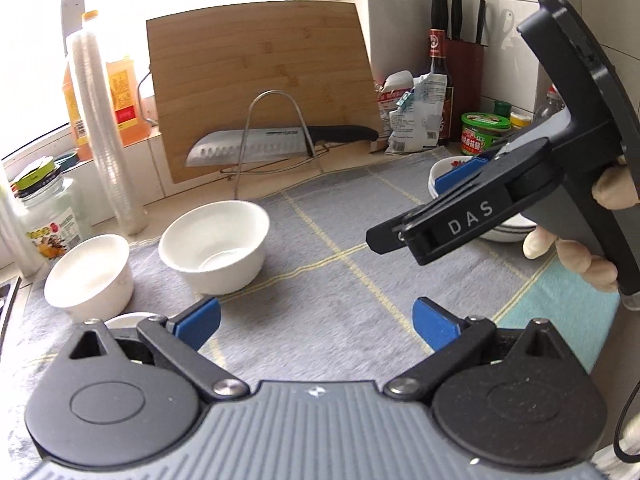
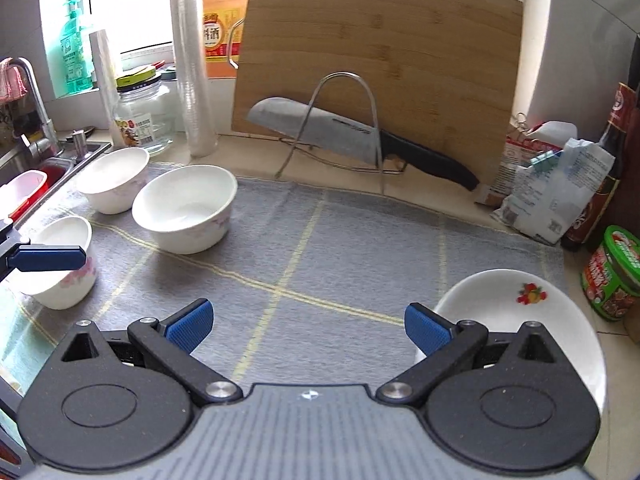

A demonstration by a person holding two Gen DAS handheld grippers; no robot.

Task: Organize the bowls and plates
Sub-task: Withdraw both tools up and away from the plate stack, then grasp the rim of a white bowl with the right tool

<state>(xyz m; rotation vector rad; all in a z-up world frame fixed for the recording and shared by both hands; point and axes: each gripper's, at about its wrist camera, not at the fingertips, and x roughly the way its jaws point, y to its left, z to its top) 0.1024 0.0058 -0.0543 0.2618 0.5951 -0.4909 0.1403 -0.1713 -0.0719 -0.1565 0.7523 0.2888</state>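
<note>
Three bowls [image 2: 186, 208]; one plate [image 2: 520, 320]

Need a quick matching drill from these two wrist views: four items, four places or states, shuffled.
Items:
1. knife
2. cutting board
3. plate with fruit print
4. left gripper

States:
A. leaning upright behind the wire rack
B. open, holding nothing
C. resting across the wire rack
D. on the mat's right side, by the green-lidded tub

Pairs: 1-C, 2-A, 3-D, 4-B
</note>
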